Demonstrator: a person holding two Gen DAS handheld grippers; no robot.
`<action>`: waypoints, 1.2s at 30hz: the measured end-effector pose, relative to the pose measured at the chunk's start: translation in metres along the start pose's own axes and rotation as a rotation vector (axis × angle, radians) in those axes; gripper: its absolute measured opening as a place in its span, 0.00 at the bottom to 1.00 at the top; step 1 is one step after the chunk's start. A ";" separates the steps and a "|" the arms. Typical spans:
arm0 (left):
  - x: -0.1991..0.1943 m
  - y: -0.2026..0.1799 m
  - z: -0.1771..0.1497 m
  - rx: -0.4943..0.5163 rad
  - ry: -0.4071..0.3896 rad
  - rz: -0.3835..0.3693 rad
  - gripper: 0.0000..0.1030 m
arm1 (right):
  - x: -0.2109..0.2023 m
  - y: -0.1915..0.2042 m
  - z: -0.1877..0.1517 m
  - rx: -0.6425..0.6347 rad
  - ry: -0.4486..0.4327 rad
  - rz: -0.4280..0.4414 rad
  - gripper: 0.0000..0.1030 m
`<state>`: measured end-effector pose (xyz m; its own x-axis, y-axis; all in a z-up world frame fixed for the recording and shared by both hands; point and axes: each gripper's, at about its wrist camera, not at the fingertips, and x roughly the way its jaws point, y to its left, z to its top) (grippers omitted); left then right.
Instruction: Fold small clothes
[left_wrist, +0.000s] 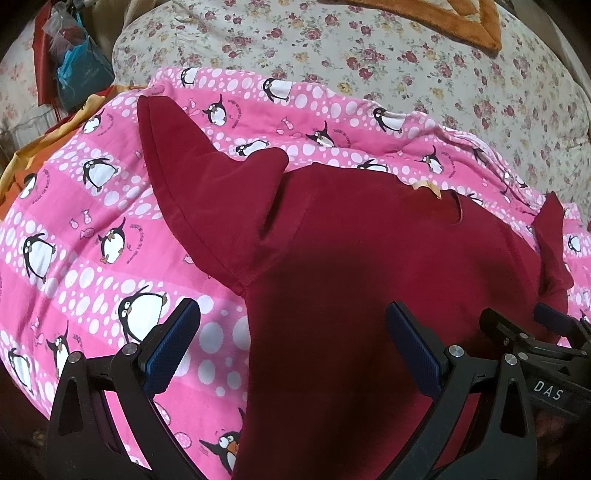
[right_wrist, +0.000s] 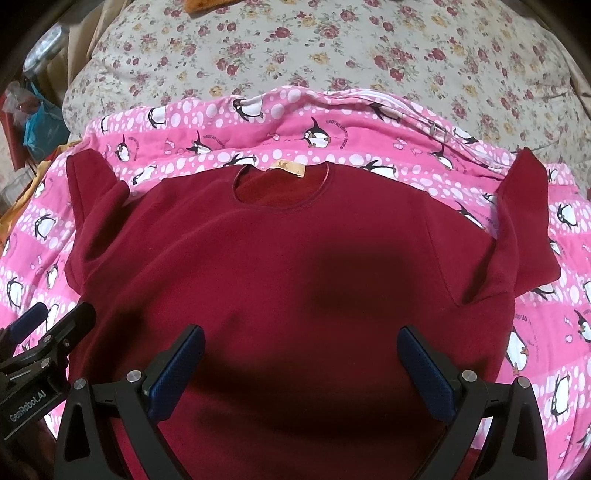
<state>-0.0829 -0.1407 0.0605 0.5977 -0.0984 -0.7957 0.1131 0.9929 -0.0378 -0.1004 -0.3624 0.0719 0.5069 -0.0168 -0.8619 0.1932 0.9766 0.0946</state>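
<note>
A small dark red long-sleeved top lies flat, front up, on a pink penguin blanket, neck hole and tan label at the far side. Its left sleeve and right sleeve angle away from me. My left gripper is open and empty over the top's left edge near the armpit. My right gripper is open and empty over the lower middle of the top. Each gripper shows at the edge of the other's view: the right one in the left wrist view, the left one in the right wrist view.
The pink blanket lies on a bed with a floral cover. An orange-edged cloth lies at the far side. Bags and red cloth hang at the far left, and an orange-yellow cloth lies by the blanket's left edge.
</note>
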 end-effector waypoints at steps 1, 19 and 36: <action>0.001 0.001 0.000 -0.001 0.000 0.000 0.98 | 0.000 0.000 0.000 0.000 0.000 0.000 1.00; 0.003 0.036 0.024 -0.026 -0.041 -0.010 0.98 | 0.015 0.028 0.009 -0.098 -0.024 -0.011 1.00; 0.069 0.172 0.144 -0.294 -0.112 0.103 0.88 | 0.035 0.034 0.000 -0.122 -0.053 0.027 1.00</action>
<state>0.0920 0.0139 0.0856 0.6792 0.0131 -0.7338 -0.1767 0.9733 -0.1462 -0.0758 -0.3300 0.0452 0.5550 0.0014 -0.8318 0.0774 0.9956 0.0534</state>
